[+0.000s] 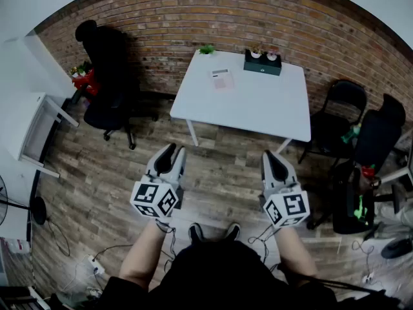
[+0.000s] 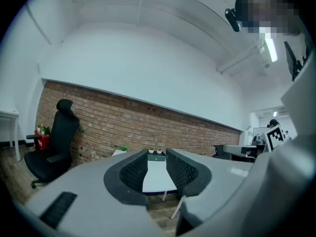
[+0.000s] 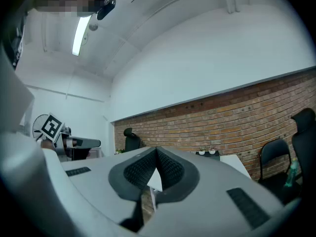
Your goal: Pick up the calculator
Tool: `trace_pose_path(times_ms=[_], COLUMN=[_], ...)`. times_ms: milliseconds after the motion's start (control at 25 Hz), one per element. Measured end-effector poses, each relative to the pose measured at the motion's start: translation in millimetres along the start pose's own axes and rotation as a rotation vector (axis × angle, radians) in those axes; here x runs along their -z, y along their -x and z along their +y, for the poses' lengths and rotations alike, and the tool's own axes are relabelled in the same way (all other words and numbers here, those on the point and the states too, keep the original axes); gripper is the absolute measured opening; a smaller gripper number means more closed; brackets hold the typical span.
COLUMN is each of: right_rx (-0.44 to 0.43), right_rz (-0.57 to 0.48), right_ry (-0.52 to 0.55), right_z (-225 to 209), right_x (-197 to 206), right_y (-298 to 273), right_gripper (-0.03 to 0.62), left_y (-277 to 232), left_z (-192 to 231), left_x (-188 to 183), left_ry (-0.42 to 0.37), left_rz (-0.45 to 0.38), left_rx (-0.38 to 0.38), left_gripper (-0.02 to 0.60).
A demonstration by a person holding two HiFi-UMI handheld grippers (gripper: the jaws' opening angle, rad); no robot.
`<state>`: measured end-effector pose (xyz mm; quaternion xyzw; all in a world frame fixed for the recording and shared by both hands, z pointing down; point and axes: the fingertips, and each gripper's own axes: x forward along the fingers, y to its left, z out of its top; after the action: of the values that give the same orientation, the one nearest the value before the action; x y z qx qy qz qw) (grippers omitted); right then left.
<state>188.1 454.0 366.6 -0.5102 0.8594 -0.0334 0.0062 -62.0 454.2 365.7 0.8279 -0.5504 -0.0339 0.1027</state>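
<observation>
Left claw (image 1: 175, 151): jaws parted, nothing between them. Right claw (image 1: 270, 155): jaws clenched together, empty. Both held level above the wood floor (image 1: 222, 173), well short of the white bench (image 1: 258, 105). Calculator (image 1: 222, 79) lies flat on the bench near its far edge, left of a dark green box (image 1: 262, 64).

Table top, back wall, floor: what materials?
White square table: smooth matte laminate or painted board, probably; even white, no grain. Back wall: bare red-brown brick, mortar lines visible. Floor: wood-look planks, mixed brown tones; real wood or vinyl, cannot tell.
</observation>
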Motion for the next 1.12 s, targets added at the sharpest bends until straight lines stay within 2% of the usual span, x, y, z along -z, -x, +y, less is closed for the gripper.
trace_pose_path(times_ms=[160, 320, 560, 800, 880, 960, 1120], right_rx=[0.004, 0.018, 0.047, 0.117, 0.136, 0.147, 0.147], right_rz=[-0.002, 0.004, -0.002, -0.039, -0.03, -0.018, -0.001], right_ry=[0.007, 0.016, 0.03, 0.02, 0.026, 0.035, 0.063], right_z=[26, 52, 88, 116, 124, 131, 139], right_x=[4, 3, -4, -6, -4, -2, -1], right_y=[-18, -20, -31, -41, -43, -46, -55], right_gripper=[0.002, 0.002, 0.002, 0.006, 0.075, 0.126, 0.156], left_y=[19, 35, 47, 68, 74, 79, 75], left_z=[29, 53, 78, 112, 121, 131, 146], left_x=[-6, -9, -20, -32, -32, -29, -17], left_ry=[-0.068, -0.054, -0.038, -0.054, -0.048, -0.03, 0.013], left_rz=[-0.007, -0.008, -0.031, -0.054, -0.061, -0.065, -0.057], left_rx=[0.012, 0.022, 0.075, 0.104, 0.11, 0.113, 0.118], left_gripper=[0.11, 0.11, 0.109, 0.11, 0.112, 0.143, 0.203])
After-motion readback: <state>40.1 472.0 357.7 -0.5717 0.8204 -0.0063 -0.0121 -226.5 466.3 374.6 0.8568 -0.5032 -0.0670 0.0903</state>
